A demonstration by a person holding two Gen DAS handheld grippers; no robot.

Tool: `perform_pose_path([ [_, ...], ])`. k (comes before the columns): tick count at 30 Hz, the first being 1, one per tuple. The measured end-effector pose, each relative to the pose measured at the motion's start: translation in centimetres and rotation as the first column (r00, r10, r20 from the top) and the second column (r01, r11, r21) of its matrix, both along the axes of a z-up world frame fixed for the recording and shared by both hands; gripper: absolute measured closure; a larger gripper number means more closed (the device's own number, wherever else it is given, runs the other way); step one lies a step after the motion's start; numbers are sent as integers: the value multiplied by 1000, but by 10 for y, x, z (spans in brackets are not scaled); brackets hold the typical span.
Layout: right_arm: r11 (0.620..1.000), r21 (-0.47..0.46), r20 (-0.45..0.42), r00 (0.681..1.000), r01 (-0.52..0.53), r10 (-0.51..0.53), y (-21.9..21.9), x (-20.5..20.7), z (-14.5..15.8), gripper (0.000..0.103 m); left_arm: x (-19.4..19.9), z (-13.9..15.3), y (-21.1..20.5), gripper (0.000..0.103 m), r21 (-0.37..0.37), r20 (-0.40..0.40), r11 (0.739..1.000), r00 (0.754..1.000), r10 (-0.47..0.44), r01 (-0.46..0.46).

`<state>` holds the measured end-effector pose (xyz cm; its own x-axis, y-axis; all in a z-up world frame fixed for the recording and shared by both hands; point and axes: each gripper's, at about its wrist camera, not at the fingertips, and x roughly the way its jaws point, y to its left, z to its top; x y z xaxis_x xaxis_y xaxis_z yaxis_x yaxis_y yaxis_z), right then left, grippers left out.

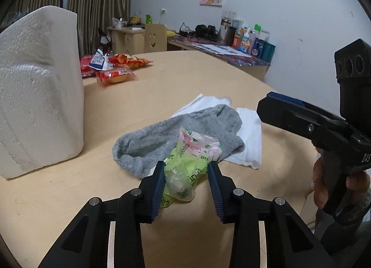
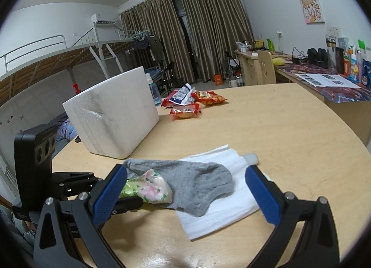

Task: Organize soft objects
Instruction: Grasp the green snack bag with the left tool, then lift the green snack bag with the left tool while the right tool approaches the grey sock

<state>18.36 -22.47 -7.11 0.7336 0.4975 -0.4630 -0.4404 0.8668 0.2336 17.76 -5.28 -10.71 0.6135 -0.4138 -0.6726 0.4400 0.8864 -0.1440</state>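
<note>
Two hand-held tongs work over a round, pale wooden bench [image 1: 162,87] scattered with soft things. The step in hand is a pick-up: the left tongs [image 1: 186,182] are set astride a crumpled green-and-pink plastic packet of tissues [image 1: 190,159], which lies near the edge of the bench closest to the person, partly on top of a grey knitted sock [image 1: 162,138]. The sock in turn overlaps a white folded cloth [image 1: 245,133]. The left tongs' blue pads stand partly closed, the left pad touching the packet's wrapper and the right pad just beside it — not yet a firm grip, as far as the left wrist view shows.

The right tongs [image 2: 187,196] hang wide open and empty, angled down over the toe of the sock and the white cloth. From the left wrist view, a hand [image 1: 329,184] holds their black handle at the right side of the bench.

A white foam box [image 1: 39,87] stands toward the bench's left edge, and red snack packets [image 1: 116,75] lie near the far edge.

The next move probably calls for squeezing the left pads fully onto the slippery wrapper, then lifting it clear without dragging the sock — likely toward the foam box, though where the soft things belong is not shown.
</note>
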Motion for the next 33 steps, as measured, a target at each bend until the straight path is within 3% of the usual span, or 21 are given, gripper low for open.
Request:
perform_pose_path([
  [9,1000,-9,-21,1000,-9,8,4,7,-2,0,-2,0,1,83,-24,0,1000,1000,-11,11],
  [18,999,-38,-45,999,-25,24,15,12,-6,0,-10,9,11,83,-69,52,998,999,-4,8],
  [27,998,-57,-87,996,-33,28,21,21,-11,0,-13,17,38,83,-137,104,982,984,147,-132],
  [33,996,-71,-102,994,-55,48,28,24,-13,0,-13,20,40,83,-140,111,979,980,165,-149],
])
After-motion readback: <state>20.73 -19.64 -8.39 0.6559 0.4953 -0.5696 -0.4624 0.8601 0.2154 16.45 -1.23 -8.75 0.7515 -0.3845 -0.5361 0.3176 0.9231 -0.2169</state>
